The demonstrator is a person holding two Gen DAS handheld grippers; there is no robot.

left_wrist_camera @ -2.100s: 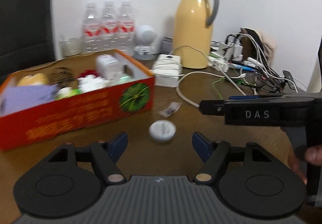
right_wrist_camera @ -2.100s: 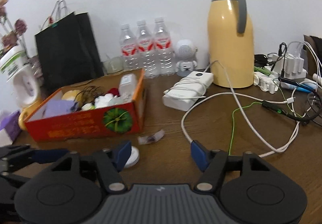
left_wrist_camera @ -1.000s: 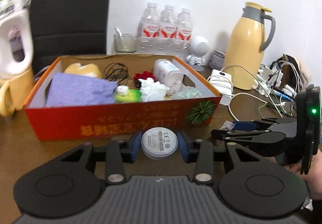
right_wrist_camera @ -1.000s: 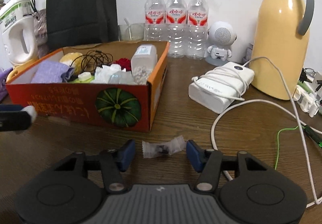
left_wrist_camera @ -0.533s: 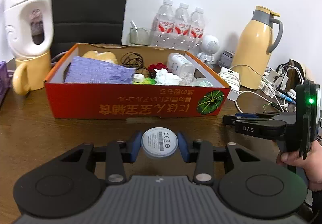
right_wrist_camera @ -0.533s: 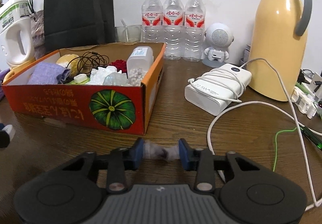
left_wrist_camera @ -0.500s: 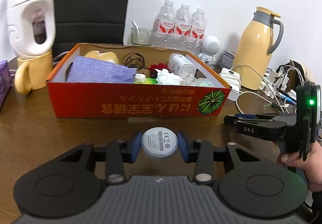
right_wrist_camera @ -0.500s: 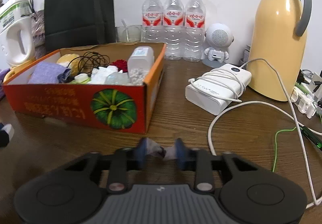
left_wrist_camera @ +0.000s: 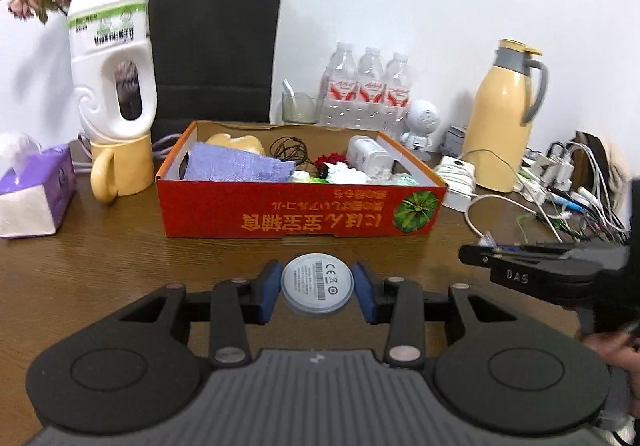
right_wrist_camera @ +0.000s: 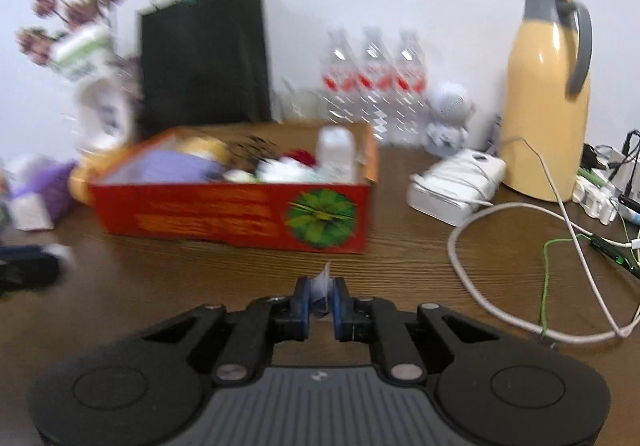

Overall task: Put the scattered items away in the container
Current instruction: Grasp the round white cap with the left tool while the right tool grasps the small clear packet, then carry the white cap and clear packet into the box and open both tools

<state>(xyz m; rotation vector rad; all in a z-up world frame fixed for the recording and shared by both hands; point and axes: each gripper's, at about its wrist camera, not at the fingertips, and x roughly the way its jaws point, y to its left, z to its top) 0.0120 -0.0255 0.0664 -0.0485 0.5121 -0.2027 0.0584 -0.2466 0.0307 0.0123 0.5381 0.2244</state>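
In the left wrist view my left gripper (left_wrist_camera: 317, 282) is shut on a white round disc (left_wrist_camera: 317, 282) with a printed label, held above the wooden table in front of the red cardboard box (left_wrist_camera: 300, 215). The box holds a purple cloth (left_wrist_camera: 236, 167), a black cord, a white bottle and other small items. My right gripper (right_wrist_camera: 320, 300) is shut on a small clear plastic wrapper (right_wrist_camera: 322, 287), squeezed thin between the blue pads, in front of the box (right_wrist_camera: 240, 215). At the right of the left wrist view the right gripper (left_wrist_camera: 480, 252) shows from the side.
Behind the box stand a black paper bag (left_wrist_camera: 214, 45), three water bottles (left_wrist_camera: 370, 85), a yellow thermos jug (left_wrist_camera: 504, 117) and a white detergent bottle (left_wrist_camera: 112, 65) on a yellow mug. A tissue pack (left_wrist_camera: 30, 193) lies left. A white power bank (right_wrist_camera: 456, 181) and tangled cables (right_wrist_camera: 560, 238) lie right.
Both grippers have risen and drawn back from the box. The right gripper's jaws closed onto the wrapper and lifted it off the table. The left grip on the disc is unchanged.
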